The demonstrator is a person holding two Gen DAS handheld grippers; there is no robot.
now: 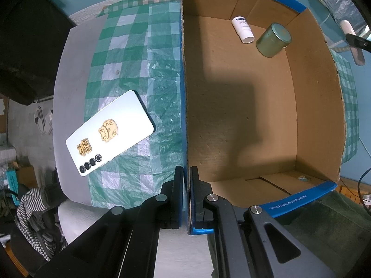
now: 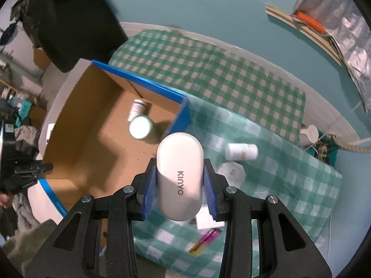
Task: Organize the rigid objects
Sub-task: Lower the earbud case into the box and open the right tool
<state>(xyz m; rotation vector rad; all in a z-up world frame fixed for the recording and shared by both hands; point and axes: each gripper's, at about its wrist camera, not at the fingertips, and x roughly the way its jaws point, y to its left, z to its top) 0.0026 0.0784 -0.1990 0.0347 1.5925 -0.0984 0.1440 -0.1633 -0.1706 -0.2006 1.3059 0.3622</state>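
Observation:
My left gripper (image 1: 186, 169) points straight down and is shut on the near wall of an open cardboard box (image 1: 310, 106) with blue-taped rims. Inside the box, a white bottle (image 1: 242, 29) lies in the far corner beside a green round tin (image 1: 273, 39). My right gripper (image 2: 179, 178) is shut on a white rounded KINYO case (image 2: 179, 173), held above the checked cloth just beyond the box's corner (image 2: 183, 106). The bottle (image 2: 138, 108) and the tin (image 2: 140, 127) also show from there. A white phone (image 1: 110, 133) with gold stickers lies outside the box.
On the green checked cloth (image 2: 231, 81) lie a white pill bottle (image 2: 242, 151), a white faceted lid-like item (image 2: 233, 172), a white card (image 2: 206, 217) and a pink-and-yellow packet (image 2: 205, 241). A dark chair back (image 2: 76, 23) stands behind the box.

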